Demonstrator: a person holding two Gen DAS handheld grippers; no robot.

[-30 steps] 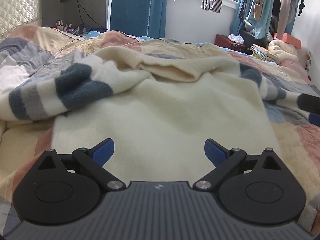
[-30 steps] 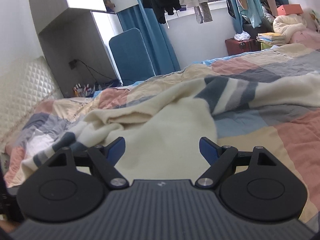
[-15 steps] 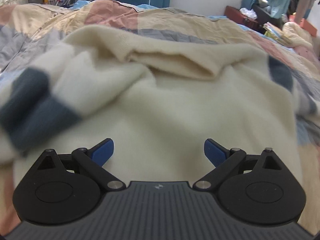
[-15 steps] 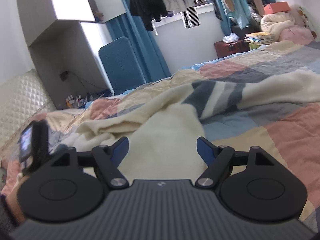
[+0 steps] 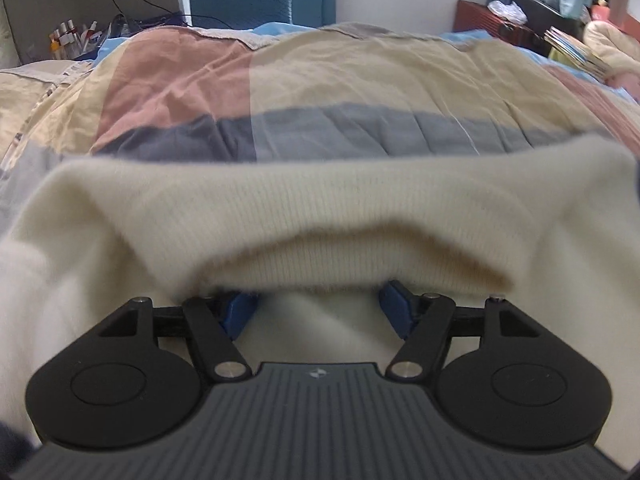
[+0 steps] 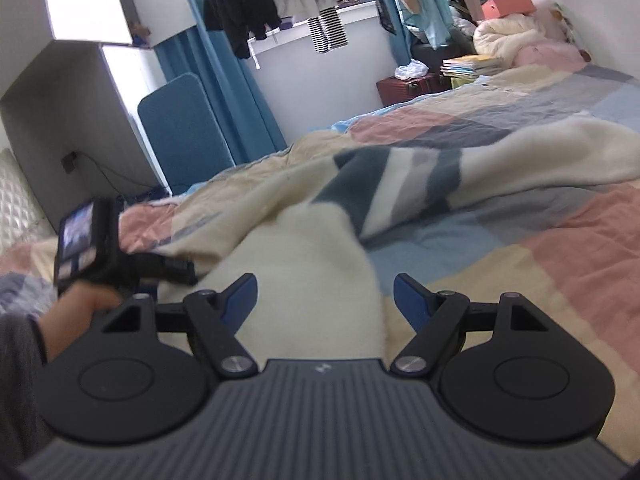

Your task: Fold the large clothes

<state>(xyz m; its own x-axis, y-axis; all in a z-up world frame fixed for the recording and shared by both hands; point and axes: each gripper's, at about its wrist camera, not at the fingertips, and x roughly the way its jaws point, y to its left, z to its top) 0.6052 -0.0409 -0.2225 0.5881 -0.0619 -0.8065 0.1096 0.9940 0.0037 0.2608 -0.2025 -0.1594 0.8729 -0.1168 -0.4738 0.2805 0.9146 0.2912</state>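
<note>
A cream knit sweater (image 5: 320, 208) with blue and grey striped sleeves lies spread on the bed. In the left wrist view my left gripper (image 5: 318, 312) is open, its blue fingertips (image 5: 240, 312) tucked under the ribbed collar fold, which hides their tips. In the right wrist view my right gripper (image 6: 324, 300) is open and empty above the sweater's side edge (image 6: 320, 264). The striped sleeve (image 6: 400, 184) stretches away to the right. The left gripper with its hand (image 6: 92, 256) shows at the left.
A patchwork quilt (image 5: 320, 80) in pink, beige and grey covers the bed. A blue chair (image 6: 184, 120), curtains and hanging clothes (image 6: 280, 0) stand behind. A red suitcase (image 6: 412, 84) with books and bundled bedding lie at the far right.
My left gripper has moved forward across the sweater's body up to the collar, its fingertips now under the fold. My right gripper stays open, shifted slightly along the sweater's side.
</note>
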